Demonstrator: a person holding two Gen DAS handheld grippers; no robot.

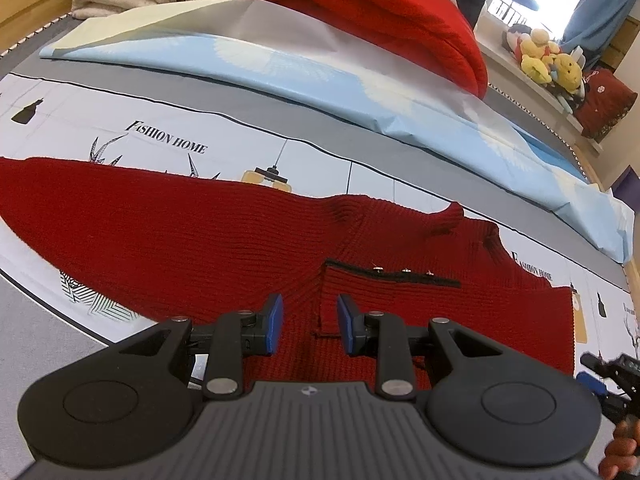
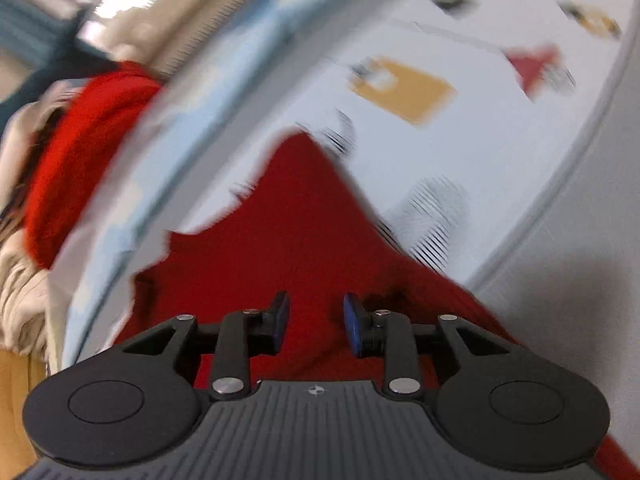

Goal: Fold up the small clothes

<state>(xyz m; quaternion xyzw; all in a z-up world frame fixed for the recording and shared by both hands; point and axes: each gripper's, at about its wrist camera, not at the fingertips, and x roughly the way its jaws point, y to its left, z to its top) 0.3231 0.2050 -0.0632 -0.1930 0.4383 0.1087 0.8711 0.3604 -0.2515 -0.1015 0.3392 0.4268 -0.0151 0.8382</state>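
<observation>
Sweater (image 1: 224,240): dark red knit, spread flat on printed sheet (image 1: 240,136); near edge hidden by left gripper (image 1: 309,322), fingers apart above it. Right gripper (image 2: 316,322) likewise parted; view blurred. Red blanket (image 1: 384,12) piled behind.

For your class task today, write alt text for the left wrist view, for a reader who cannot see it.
A dark red knitted sweater lies spread flat on a printed bed sheet, with the left gripper open just above it. Behind lie a pale blue folded sheet and a bright red blanket.
</observation>
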